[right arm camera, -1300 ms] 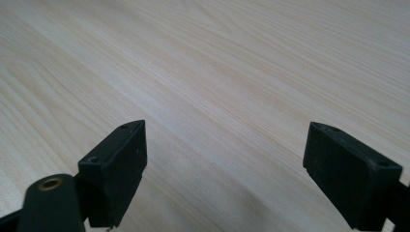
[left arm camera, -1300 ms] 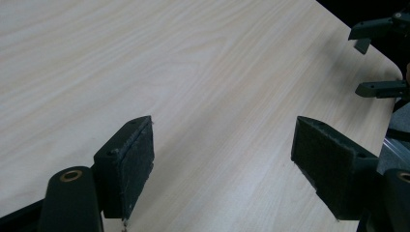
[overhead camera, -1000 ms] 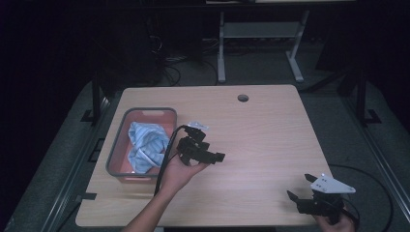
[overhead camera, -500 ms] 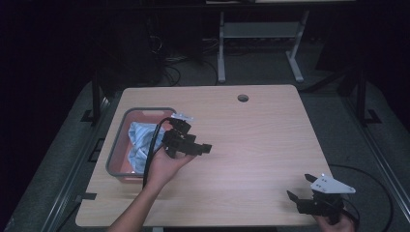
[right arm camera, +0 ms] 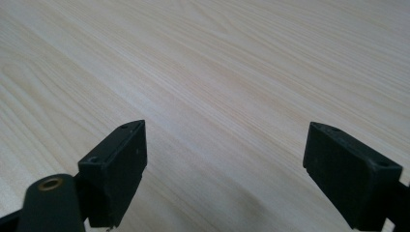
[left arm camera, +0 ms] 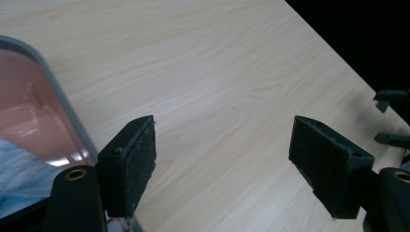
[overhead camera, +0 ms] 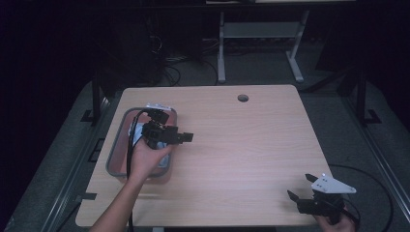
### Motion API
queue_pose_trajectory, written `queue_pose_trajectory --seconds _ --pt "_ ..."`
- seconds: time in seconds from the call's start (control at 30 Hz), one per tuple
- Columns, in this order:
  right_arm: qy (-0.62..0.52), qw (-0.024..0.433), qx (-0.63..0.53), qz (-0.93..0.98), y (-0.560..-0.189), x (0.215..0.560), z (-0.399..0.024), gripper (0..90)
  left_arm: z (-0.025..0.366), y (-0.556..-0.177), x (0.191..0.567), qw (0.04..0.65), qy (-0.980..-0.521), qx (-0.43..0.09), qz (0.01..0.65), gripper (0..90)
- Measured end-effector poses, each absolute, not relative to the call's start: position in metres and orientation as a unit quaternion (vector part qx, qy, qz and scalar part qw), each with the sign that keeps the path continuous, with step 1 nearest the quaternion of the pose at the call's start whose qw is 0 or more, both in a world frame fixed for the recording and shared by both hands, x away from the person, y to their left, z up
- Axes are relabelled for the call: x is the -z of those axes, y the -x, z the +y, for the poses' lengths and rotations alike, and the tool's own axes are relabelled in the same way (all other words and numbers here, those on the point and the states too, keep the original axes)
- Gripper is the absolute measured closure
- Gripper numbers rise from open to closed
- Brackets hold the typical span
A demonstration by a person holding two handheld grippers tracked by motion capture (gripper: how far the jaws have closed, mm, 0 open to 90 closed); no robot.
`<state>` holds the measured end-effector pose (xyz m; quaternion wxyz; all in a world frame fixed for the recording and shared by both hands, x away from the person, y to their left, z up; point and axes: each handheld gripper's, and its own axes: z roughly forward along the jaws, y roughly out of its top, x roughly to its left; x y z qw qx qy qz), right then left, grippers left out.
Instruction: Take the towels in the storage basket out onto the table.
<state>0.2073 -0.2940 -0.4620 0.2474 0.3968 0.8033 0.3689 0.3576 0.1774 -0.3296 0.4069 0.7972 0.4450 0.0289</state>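
Grey-rimmed tray with bluish, perhaps cloth contents, under the empty, wide-open left hand-held gripper; right hand-held gripper likewise agape.

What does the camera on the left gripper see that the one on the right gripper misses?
The left gripper view takes in the grey rim of the tray, its pinkish inside, a bit of pale blue cloth, and the other gripper's black tips by the table edge. The right gripper view adds nothing of its own beyond bare wood. Both share the light wooden table and a pair of black jaws standing wide apart with nothing between them.
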Motion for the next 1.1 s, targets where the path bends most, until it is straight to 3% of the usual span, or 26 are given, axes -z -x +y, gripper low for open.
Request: queue_pose_trajectory --seconds 0.57,1.1 --pt "-0.399 0.247 -0.369 0.802 -0.206 0.461 -0.295 15.1 0.236 -0.361 0.318 0.373 -0.779 -0.088 0.495 24.3" --pt "-0.396 0.25 -0.369 0.803 -0.206 0.461 -0.294 15.1 0.277 -0.363 0.339 0.335 -0.752 -0.113 0.557 24.4"
